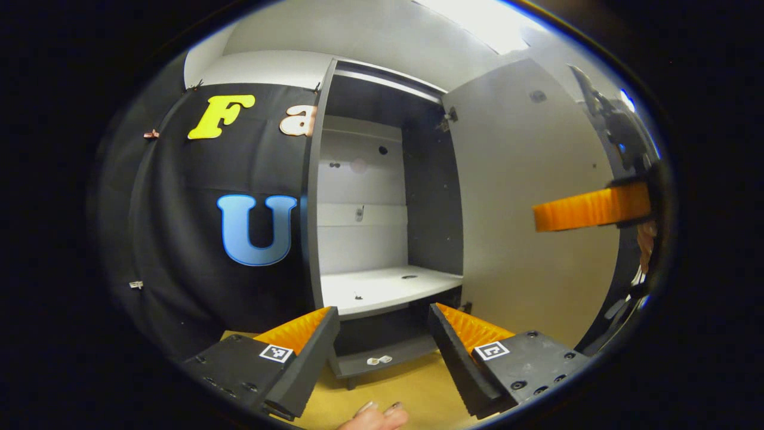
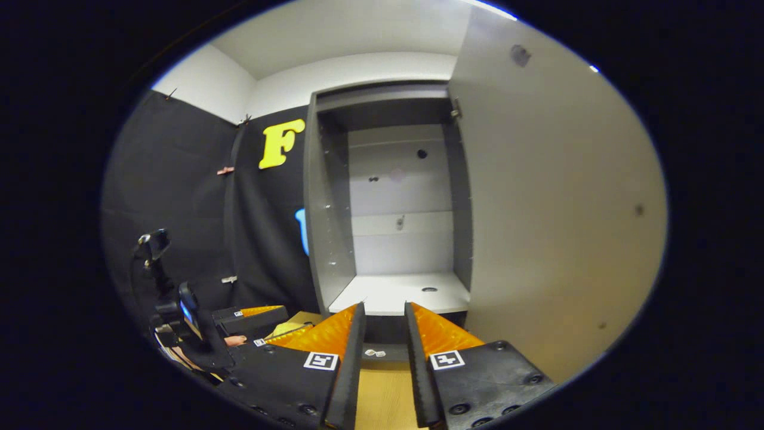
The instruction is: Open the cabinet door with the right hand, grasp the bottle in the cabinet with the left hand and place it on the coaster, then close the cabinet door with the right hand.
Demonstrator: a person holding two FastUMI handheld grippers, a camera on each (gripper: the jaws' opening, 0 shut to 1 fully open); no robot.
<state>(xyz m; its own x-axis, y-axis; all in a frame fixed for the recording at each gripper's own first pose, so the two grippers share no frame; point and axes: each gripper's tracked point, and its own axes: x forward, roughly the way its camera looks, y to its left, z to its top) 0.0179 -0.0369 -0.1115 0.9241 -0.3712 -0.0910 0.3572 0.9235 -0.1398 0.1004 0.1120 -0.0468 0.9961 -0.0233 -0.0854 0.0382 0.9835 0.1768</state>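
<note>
— So, where do you stand? The cabinet (image 1: 382, 197) is straight ahead, its door (image 1: 525, 203) swung wide to your right and its shelf (image 1: 388, 286) bare.

— And the bottle? You can't see it here; likely it's already out.

— Which hand is nearer the door? The right gripper (image 2: 383, 334), fingers slightly apart on nothing. The left gripper (image 1: 382, 334) is wide apart, holding nothing.

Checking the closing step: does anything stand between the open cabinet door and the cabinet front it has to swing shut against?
Nothing rests on the shelf or sticks out of the opening. The left gripper, open and empty, points at the opening from in front and may lie in the cabinet door's swing; how near cannot be told.
</note>
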